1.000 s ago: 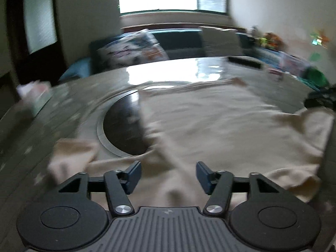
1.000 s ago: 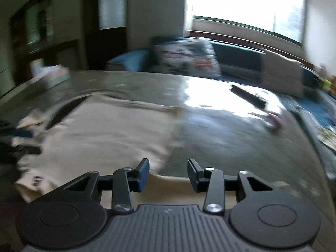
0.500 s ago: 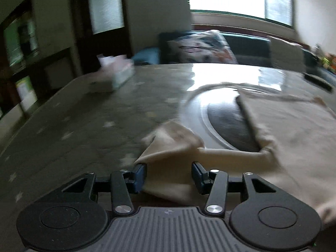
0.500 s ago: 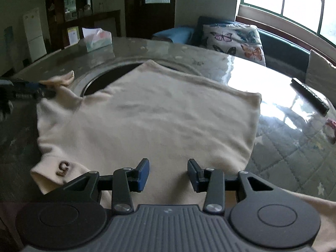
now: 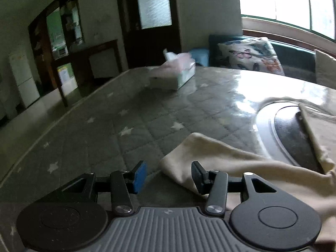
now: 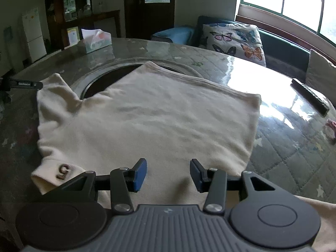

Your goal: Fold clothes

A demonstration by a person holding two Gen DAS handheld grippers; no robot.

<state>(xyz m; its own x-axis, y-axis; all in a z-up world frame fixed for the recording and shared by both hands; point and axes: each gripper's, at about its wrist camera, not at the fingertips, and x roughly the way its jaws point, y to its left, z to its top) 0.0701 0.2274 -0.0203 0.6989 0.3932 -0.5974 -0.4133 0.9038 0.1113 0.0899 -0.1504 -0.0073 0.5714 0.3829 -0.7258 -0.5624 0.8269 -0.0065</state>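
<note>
A cream T-shirt [image 6: 151, 121] lies spread flat on the round table, partly over its dark centre disc [image 6: 109, 79]. A small "G" mark [image 6: 63, 171] shows near its near-left corner. My right gripper [image 6: 168, 174] is open and empty, low over the shirt's near edge. My left gripper [image 5: 169, 177] is open and empty; the tip of the shirt's left sleeve [image 5: 201, 153] lies between its fingers and to the right. The left gripper also shows at the far left of the right wrist view [image 6: 25, 84], by that sleeve [image 6: 54, 92].
A tissue box [image 5: 176, 73] stands at the table's far left, also in the right wrist view [image 6: 95, 40]. A black remote [image 6: 310, 95] lies at the far right. A sofa with a butterfly cushion [image 6: 235, 40] is behind the quilted tabletop [image 5: 126, 130].
The left gripper has swung left from the shirt's body to the left sleeve tip and opened wider. The right gripper has settled over the shirt's near edge, still open.
</note>
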